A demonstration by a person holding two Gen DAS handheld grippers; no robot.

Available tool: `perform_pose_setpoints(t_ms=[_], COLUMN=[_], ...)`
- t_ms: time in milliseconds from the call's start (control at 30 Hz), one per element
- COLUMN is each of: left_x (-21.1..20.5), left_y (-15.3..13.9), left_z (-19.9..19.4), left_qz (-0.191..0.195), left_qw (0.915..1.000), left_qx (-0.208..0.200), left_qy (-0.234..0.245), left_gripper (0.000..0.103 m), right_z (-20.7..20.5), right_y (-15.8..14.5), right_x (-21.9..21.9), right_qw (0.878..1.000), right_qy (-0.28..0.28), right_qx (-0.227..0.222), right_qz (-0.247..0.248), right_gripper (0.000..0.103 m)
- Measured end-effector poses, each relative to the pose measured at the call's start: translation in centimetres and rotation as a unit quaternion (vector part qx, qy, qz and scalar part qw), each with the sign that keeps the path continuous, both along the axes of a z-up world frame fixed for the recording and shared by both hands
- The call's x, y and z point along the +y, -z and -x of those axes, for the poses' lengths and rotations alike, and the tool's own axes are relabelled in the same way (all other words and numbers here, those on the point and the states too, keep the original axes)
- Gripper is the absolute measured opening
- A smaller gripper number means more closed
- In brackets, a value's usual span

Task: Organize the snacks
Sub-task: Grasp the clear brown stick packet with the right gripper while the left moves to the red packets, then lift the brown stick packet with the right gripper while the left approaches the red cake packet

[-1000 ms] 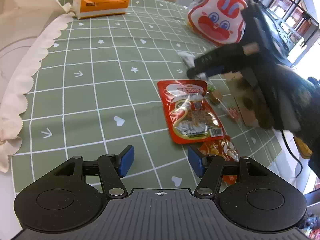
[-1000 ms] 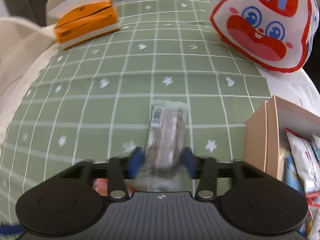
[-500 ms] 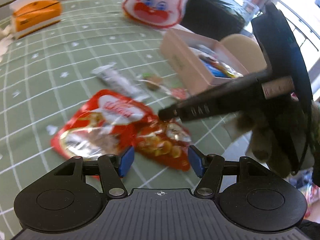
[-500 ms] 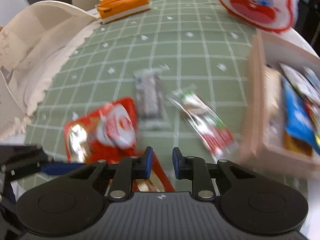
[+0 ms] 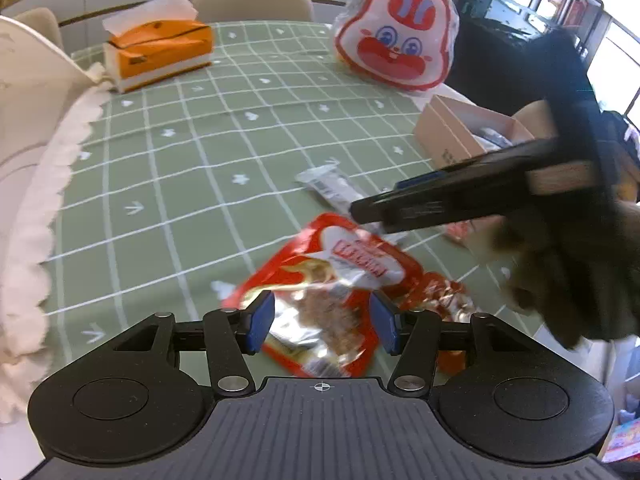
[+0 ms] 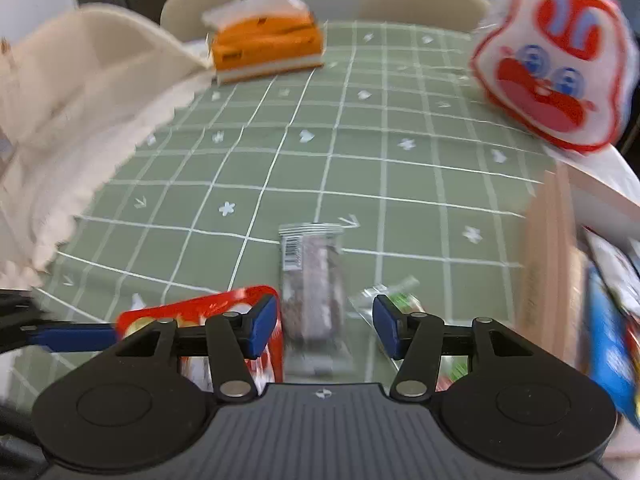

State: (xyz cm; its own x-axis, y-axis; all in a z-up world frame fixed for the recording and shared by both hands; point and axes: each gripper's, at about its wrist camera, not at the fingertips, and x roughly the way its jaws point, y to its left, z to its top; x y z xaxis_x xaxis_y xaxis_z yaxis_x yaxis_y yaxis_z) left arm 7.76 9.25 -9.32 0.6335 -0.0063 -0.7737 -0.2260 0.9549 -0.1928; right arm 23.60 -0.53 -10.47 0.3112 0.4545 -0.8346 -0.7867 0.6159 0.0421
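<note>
**Inspector A:** Left wrist view first. The left gripper (image 5: 322, 322) has its jaws closing, with the big red snack pouch (image 5: 320, 300) between the blue fingers (image 5: 256, 322). The pads do not yet press on it. A second ago those fingers stood over bare cloth with the pouch ahead of them; now they straddle it. A smaller red packet (image 5: 444, 296) lies just right of the right-hand finger.

**Inspector B:** And the other tool in that view?

**Inspector A:** The right gripper crosses ahead of the fingers, over the silver bar wrapper (image 5: 332, 188). The cardboard box (image 5: 452, 136) sits beyond it, to the right.

**Inspector B:** Right wrist view?

**Inspector A:** The right gripper (image 6: 325, 326) has its jaws opening and holds nothing. A second ago it was clamped on the silver bar wrapper (image 6: 310, 280); that wrapper now lies flat on the counter (image 6: 360, 160), its near end between the fingers, untouched. A green-and-clear packet (image 6: 394, 294) lies beside the right-hand finger, and the box (image 6: 548, 264) well to the right.

**Inspector B:** Meaning?

**Inspector A:** In my judgement, the bar went unboxed; several snacks remain loose.
</note>
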Motion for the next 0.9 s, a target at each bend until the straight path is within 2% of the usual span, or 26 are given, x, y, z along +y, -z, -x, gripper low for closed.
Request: perform_pose_setpoints(t_ms=[67,133,167,300,467,600,767,900], left_x=[0.3,0.3,0.2,-1.9,-5.7,-8.2,-10.0,-10.4], left_y=[-0.4,-0.7,-0.7,-0.4,0.1,1.1,1.2,0.9], left_z=[0.9,1.5,1.6,1.5,1.1,0.3,-0.1,-0.6], left_qz=[0.003,0.015,0.02,0.022,0.013,0.002,-0.012,-0.065], left_qw=[1.0,0.9999,0.9997,0.9983,0.9922,0.9884,0.9848,0.9797], left_qx=[-0.001,-0.008,-0.01,-0.005,-0.007,0.005,-0.008,-0.019], left_qy=[-0.002,0.003,0.009,0.055,0.124,0.152,0.173,0.189], left_gripper=[0.058,0.058,0.058,0.058,0.058,0.058,0.058,0.058], right_z=[-0.2,0.1,0.4,1.6,2.6,4.1,5.8,5.5], right_y=[0.8,1.0,0.9,-0.4,-4.0,-5.1,-3.4,-0.9], right_x=[1.3,2.2,2.3,1.5,-2.9,-7.4,-12.6,-15.4], right_qw=[1.0,0.999,0.999,0.999,0.999,0.999,0.997,0.992], right_qy=[-0.006,-0.014,-0.017,-0.027,0.002,0.021,0.055,0.112], right_qx=[-0.012,-0.023,-0.022,-0.03,-0.024,-0.024,-0.038,-0.022], right_qz=[0.013,0.028,0.031,0.022,-0.024,-0.017,0.029,0.059], right_gripper=[0.053,0.038,0.034,0.034,0.034,0.034,0.034,0.034])
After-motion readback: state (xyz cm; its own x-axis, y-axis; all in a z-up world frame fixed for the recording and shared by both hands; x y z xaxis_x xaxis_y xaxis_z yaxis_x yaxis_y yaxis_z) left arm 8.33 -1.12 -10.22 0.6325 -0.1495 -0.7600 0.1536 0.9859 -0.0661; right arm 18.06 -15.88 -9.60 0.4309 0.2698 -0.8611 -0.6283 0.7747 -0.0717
